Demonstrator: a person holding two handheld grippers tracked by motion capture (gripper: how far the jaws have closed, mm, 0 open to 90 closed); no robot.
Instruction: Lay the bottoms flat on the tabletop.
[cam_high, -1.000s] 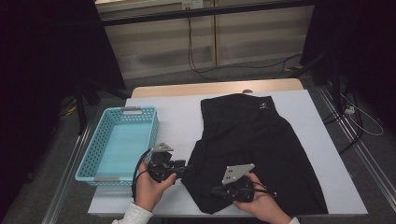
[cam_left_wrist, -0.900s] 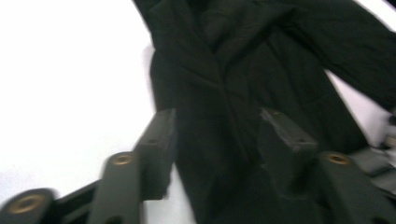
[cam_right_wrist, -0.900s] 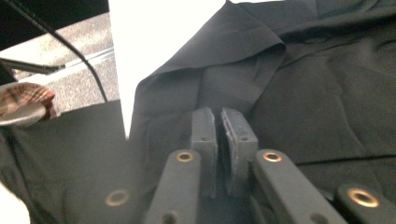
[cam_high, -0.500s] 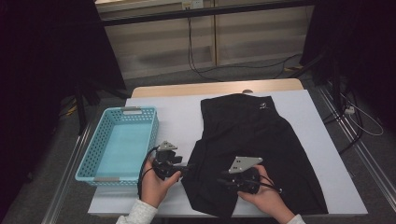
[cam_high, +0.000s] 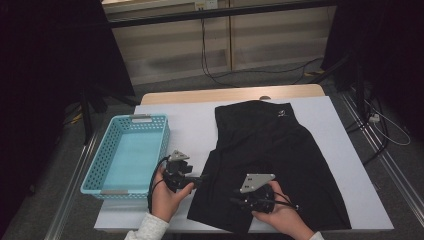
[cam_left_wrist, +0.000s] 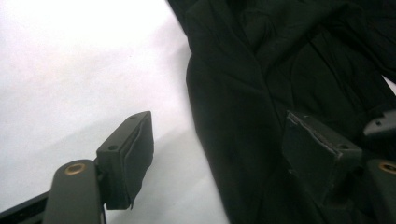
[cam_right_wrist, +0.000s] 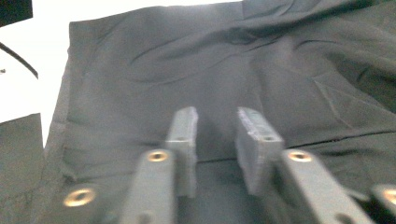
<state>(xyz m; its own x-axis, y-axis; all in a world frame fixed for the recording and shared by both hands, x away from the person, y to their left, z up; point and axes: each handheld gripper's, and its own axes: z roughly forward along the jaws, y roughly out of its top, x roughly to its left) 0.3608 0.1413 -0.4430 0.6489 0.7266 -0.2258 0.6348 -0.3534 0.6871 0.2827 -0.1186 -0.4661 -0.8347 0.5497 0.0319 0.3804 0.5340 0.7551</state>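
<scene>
Your black garment (cam_high: 272, 160) lies spread flat on the white table (cam_high: 195, 125), taking up the middle and right of it, with its small white logo (cam_high: 281, 113) at the far end and its wider hem at the near edge. To its left, near the table's left edge, sits the light blue basket (cam_high: 98, 165); nothing lies inside it, and its pale floor shows bare. The basket and the garment are apart, with a strip of white table between them.

Your left gripper (cam_high: 199, 176) sits at the garment's near left edge, between the basket and the cloth. Its jaws have just been opening and stand wide apart: in the left gripper view (cam_left_wrist: 224, 163) one pad is over the white table and the other over the black cloth, with the cloth's edge running between them and neither pad pressing on it.

Your right gripper (cam_high: 235, 199) rests over the near part of the garment. In the right gripper view (cam_right_wrist: 215, 140) its jaws have just been closing, and a narrow gap remains between the pads above the cloth, with nothing pinched.
</scene>
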